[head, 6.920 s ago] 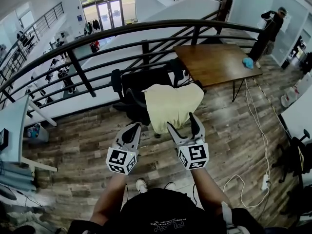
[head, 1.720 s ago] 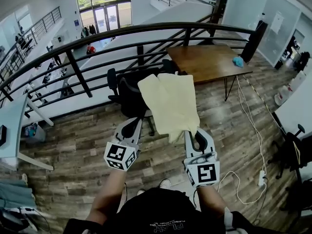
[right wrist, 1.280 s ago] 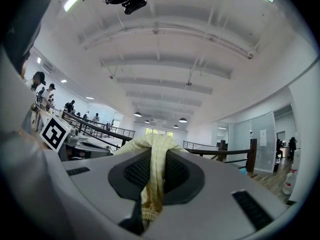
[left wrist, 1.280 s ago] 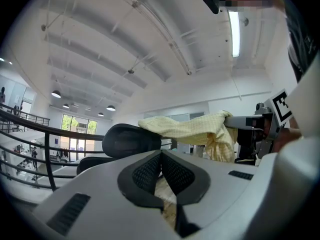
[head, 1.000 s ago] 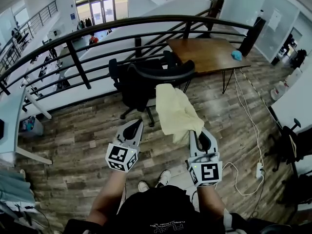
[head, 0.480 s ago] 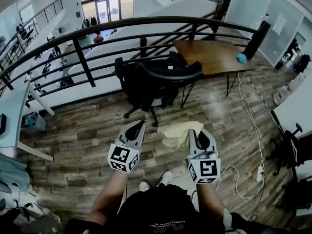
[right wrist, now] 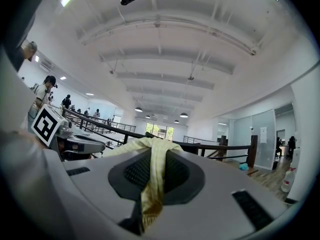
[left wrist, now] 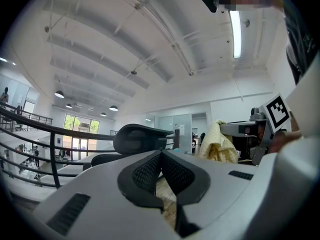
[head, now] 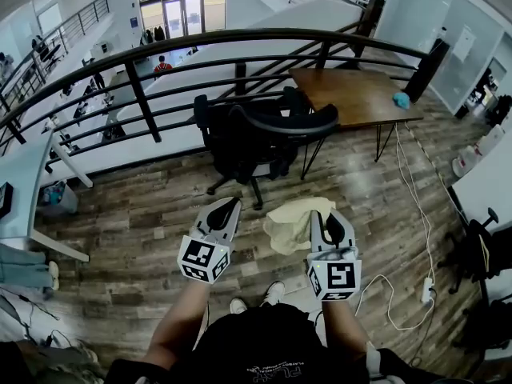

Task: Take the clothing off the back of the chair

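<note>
Near the person's feet, over the wood floor (head: 136, 238), the pale yellow clothing (head: 292, 222) is held bunched in the right gripper (head: 330, 217), whose jaws are clamped on a fold of the fabric; in the right gripper view the cloth is seen pinched between the pads and draped over their tips. The left gripper (head: 226, 208) is held just to the left, jaws pressed together and empty. Farther off, the black chair (head: 256, 134) is seen by the dark railing (head: 144, 102), well apart from the clothing, with a wooden table (head: 352, 94) to its right
</note>
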A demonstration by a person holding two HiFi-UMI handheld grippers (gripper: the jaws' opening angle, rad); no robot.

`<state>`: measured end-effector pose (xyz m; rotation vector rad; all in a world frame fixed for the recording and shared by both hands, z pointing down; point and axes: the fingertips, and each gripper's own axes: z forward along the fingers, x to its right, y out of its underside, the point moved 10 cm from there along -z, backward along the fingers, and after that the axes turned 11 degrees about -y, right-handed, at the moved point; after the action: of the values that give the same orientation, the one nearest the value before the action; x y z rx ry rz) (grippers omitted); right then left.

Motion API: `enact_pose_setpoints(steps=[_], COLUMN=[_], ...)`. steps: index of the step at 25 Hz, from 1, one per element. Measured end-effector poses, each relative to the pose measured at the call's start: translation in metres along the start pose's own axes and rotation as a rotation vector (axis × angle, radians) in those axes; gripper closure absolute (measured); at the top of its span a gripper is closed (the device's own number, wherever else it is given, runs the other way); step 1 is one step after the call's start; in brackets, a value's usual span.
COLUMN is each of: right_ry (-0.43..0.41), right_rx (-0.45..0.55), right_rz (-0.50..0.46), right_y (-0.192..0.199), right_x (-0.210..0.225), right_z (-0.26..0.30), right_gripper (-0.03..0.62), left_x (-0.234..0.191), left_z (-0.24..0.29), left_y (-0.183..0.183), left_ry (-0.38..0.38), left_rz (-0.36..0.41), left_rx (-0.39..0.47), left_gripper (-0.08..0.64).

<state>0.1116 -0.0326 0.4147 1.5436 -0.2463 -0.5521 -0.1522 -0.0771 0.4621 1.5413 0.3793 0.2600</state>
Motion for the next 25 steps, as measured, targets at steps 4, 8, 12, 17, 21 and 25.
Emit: enact_pose_setpoints(steps=[4, 8, 12, 17, 21, 25], right_ry=[0.002, 0.002, 0.004, -0.001, 0.002, 0.009], right_rx=[-0.003, -0.002, 0.0, 0.003, -0.001, -0.004], right_rz=[-0.005, -0.014, -0.014, -0.011, -0.009, -0.011], right_y=[0.0, -0.001, -0.002, -0.002, -0.002, -0.003], right_x=[-0.003, -0.002, -0.002, -0.003, -0.004, -0.006], right_z=[0.005, 0.006, 0.008, 0.011, 0.012, 0.013], right_gripper=[0.545, 0.545, 0.545, 0.545, 0.545, 0.545], left_x=[-0.005, -0.005, -0.007, -0.009, -0.009, -0.012], left_z=[0.001, 0.001, 0.001, 0.001, -0.002, -0.003], left_y=[-0.001, -0.002, -0.004, -0.002, -0.003, -0.004], left_ry=[-0.003, -0.001, 0.0, -0.005, -0.009, -0.01], left_rz=[0.003, 0.004, 0.008, 0.008, 0.01, 0.008], left_rx=[0.003, 0.007, 0.007, 0.005, 0.002, 0.004], left_gripper=[0.546, 0.546, 0.546, 0.546, 0.546, 0.546])
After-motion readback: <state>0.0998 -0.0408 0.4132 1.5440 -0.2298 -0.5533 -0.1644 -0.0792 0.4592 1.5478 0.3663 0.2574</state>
